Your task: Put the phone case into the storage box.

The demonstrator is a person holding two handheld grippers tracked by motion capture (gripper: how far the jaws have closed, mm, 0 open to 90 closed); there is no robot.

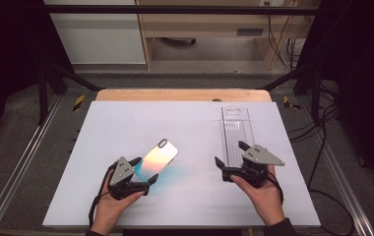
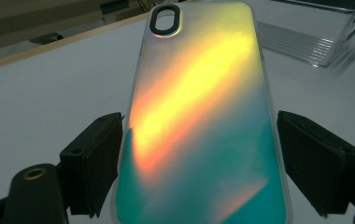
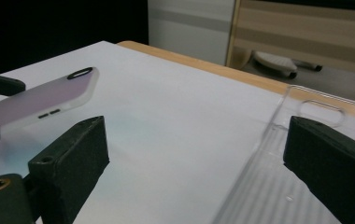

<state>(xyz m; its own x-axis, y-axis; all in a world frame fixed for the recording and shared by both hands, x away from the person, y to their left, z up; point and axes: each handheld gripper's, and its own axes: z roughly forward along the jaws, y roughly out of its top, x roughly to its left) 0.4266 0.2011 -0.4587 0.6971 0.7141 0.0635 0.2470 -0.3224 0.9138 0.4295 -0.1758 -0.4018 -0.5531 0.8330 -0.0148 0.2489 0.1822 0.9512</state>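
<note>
Your left fingers (image 2: 96,158) grasp the case (image 2: 199,116) by its edges; right gripper (image 1: 234,160) released. Squeeze unevenly and it may slip out.

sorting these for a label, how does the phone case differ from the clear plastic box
The phone case is frosted and iridescent, orange to teal; the clear plastic box is colourless with a ribbed floor. The case sits between the left gripper's jaws, lifted at an angle; the box lies flat by the right gripper. Both are long and narrow.
</note>
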